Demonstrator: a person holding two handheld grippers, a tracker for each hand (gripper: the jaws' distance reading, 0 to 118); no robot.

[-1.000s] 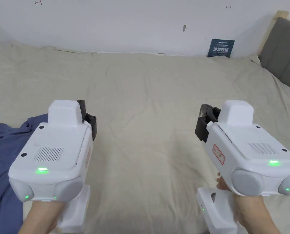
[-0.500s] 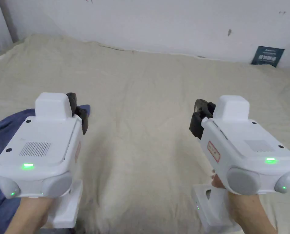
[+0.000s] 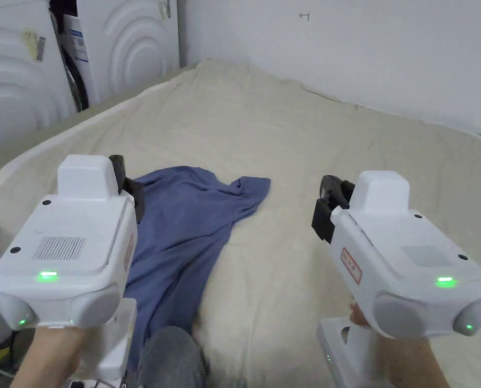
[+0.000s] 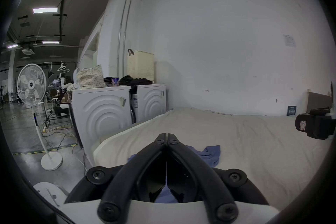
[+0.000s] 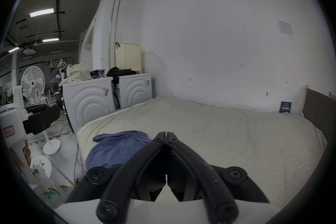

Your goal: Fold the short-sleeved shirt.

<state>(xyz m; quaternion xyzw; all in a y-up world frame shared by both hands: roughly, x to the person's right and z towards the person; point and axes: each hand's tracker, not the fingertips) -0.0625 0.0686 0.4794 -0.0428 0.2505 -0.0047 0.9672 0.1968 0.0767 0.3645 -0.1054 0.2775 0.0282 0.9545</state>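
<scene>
shirt (image 3: 183,237) on bed (image 3: 295,151), left side | washers (image 3: 128,45) left of bed | wall (image 3: 360,50) behind

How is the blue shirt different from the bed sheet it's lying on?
The shirt is blue; the sheet is beige. The shirt lies crumpled in a heap by the bed's left edge, while the sheet is spread almost flat over the whole bed. The shirt covers a small patch; the sheet reaches far beyond it. Both are soft cloth with wrinkles.

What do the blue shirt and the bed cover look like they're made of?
The blue shirt looks like soft, matte knit, probably cotton jersey: it lies limp in loose folds. The bed cover looks like beige woven cloth, matte, finely creased; the fibre can't be told.
</scene>
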